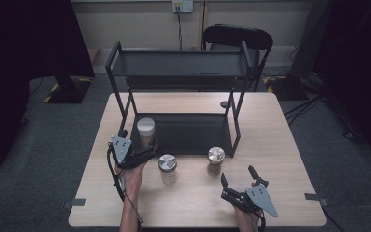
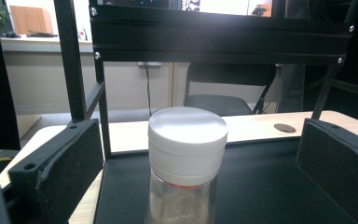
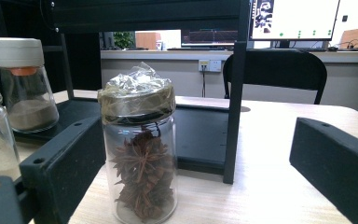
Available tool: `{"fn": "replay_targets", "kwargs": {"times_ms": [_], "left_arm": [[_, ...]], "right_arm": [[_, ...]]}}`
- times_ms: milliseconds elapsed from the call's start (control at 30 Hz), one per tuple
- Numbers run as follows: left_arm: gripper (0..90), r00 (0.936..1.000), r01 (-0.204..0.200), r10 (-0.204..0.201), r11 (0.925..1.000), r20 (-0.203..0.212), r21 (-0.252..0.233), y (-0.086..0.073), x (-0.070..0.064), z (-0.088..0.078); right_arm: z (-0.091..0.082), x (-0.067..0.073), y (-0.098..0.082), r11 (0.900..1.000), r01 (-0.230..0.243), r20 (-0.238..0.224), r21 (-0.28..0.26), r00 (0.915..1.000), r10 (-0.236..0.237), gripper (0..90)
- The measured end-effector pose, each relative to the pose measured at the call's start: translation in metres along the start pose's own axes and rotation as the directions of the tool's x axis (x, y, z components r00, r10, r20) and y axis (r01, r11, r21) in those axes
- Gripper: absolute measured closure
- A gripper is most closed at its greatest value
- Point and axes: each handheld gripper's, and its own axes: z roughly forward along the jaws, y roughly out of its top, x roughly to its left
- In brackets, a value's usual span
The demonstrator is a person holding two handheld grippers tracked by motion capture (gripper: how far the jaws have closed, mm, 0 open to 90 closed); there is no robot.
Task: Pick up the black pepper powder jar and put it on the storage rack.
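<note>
My left gripper (image 2: pixel 186 154) is gaping wide around the white-lidded jar (image 2: pixel 187 140), touching nothing; its base is cut off below.

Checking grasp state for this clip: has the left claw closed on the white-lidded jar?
No. In the left gripper view the white-lidded jar stands between the left claw's jaws, with clear gaps on both sides.
</note>
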Motion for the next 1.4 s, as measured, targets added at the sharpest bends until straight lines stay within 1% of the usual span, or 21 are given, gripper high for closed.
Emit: {"fn": "replay_targets", "kwargs": {"times_ms": [133, 167, 300, 433, 600, 733, 833, 933, 1000, 1100, 1233, 1400], "left_arm": [[0.0, 1.0, 0.003, -0.003, 1.0, -0.002, -0.005, -0.001, 0.0, -0.004], [0.0, 1.0, 0.005, -0.005, 0.9999, 0.0, -0.013, -0.002, 0.001, -0.007], [0.0, 0.9999, 0.002, -0.002, 0.9997, -0.015, -0.025, -0.005, 0.001, -0.013], [0.0, 0.9996, 0.008, -0.009, 0.9993, -0.026, -0.037, -0.008, 0.001, -0.018], [0.0, 0.9994, -0.003, 0.002, 0.9994, -0.035, -0.035, -0.012, 0.001, -0.023], [0.0, 0.9994, 0.001, -0.003, 0.9994, -0.036, -0.035, -0.018, 0.0, -0.028], [0.0, 0.999, -0.009, 0.008, 0.9996, -0.044, -0.027, -0.022, -0.001, -0.031], [0.0, 0.9985, -0.001, 0.0, 0.9997, -0.055, -0.026, -0.027, -0.001, -0.035], [0.0, 0.9982, 0.013, -0.015, 0.9995, -0.057, -0.03, -0.03, -0.001, -0.037], [0.0, 0.9978, 0.017, -0.019, 0.9992, -0.063, -0.036, -0.033, -0.001, -0.041], [0.0, 0.9975, -0.002, 0.0, 0.9992, -0.07, -0.04, -0.036, -0.002, -0.045], [0.0, 0.9969, -0.006, 0.002, 0.9986, -0.079, -0.052, -0.042, -0.003, -0.05]], "right_arm": [[0.0, 0.0, 0.0, 1.0, 0.0, 0.0, 0.0, 1.0, 0.0, 2.5], [0.0, 0.0, 0.0, 1.0, 0.0, 0.0, 0.0, 1.0, 0.0, 2.5], [0.0, 0.0, 0.0, 1.0, -0.001, 0.001, 0.0, 1.0, 0.001, 2.5], [0.0, 0.0, 0.0, 1.0, 0.0, 0.001, 0.0, 1.0, 0.0, 2.5], [0.0, 0.0, 0.0, 1.0, 0.0, 0.002, 0.0, 1.0, 0.0, 2.5], [0.0, 0.0, 0.0, 1.0, 0.0, 0.003, 0.0, 1.0, 0.0, 2.5], [0.0, 0.0, 0.0, 1.0, 0.0, 0.003, 0.0, 1.0, 0.0, 2.5], [0.0, 0.0, 0.0, 1.0, 0.0, 0.002, 0.0, 1.0, 0.0, 2.5], [0.0, 0.0, 0.0, 1.0, 0.0, 0.002, 0.001, 1.0, 0.0, 2.5], [0.0, 0.0, 0.0, 1.0, 0.0, 0.002, 0.0, 1.0, 0.0, 2.5], [0.0, 0.0, 0.0, 1.0, 0.0, 0.002, 0.001, 1.0, 0.0, 2.5], [0.0, 0.0, 0.0, 1.0, 0.0, 0.002, 0.001, 1.0, 0.0, 2.5]]}}
